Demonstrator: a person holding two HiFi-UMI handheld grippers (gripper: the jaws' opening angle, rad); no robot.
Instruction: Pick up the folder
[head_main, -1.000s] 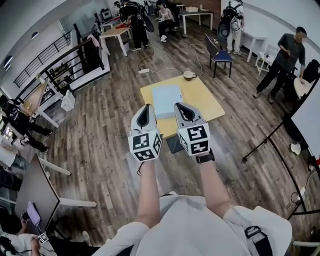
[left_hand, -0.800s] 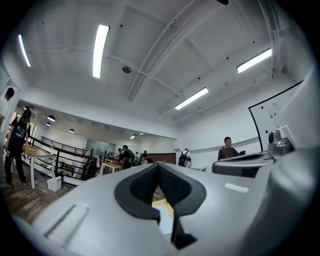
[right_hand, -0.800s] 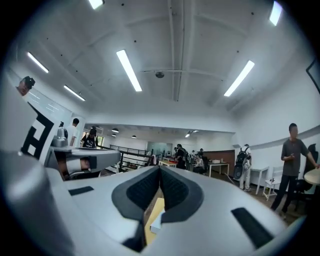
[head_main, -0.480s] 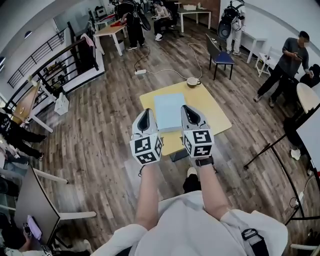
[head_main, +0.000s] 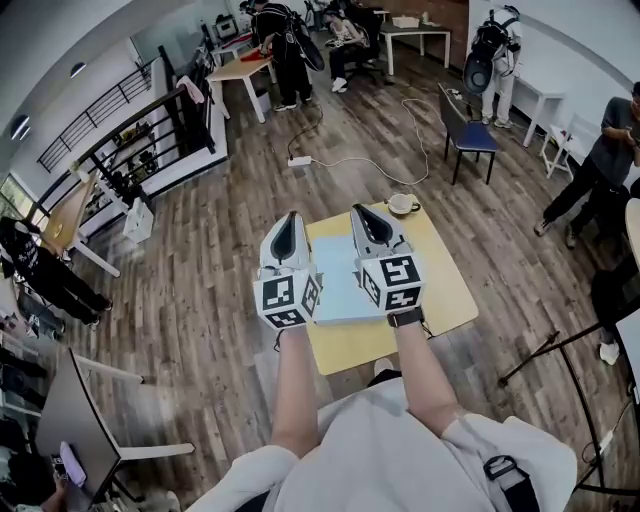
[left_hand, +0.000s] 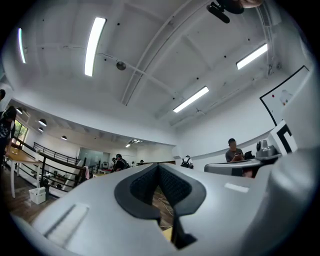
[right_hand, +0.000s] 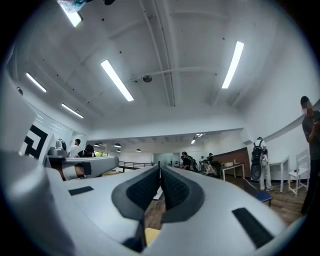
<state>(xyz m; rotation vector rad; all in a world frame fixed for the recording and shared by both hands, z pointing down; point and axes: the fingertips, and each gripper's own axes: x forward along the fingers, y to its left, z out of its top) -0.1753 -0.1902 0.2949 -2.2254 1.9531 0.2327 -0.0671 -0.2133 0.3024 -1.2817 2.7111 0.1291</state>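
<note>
A pale blue folder (head_main: 338, 285) lies flat on a small yellow table (head_main: 445, 290), seen in the head view between my two grippers. My left gripper (head_main: 290, 222) hovers over the folder's left edge, its jaws shut and empty. My right gripper (head_main: 362, 213) is held over the folder's right part, also shut with nothing in it. Both point forward and slightly up, so each gripper view shows mostly ceiling; the shut left gripper (left_hand: 159, 166) and right gripper (right_hand: 160, 170) fill the lower part. The folder's near edge is hidden behind the marker cubes.
A white cup (head_main: 403, 204) stands at the table's far corner. A cable (head_main: 380, 158) and power strip lie on the wood floor beyond. A blue chair (head_main: 472, 128) stands far right, a black stand leg (head_main: 545, 350) at right, desks and people around the room.
The table and folder have drawn closer and now lie under both grippers, which were short of the table's near edge a second ago. Both jaws stayed shut.
</note>
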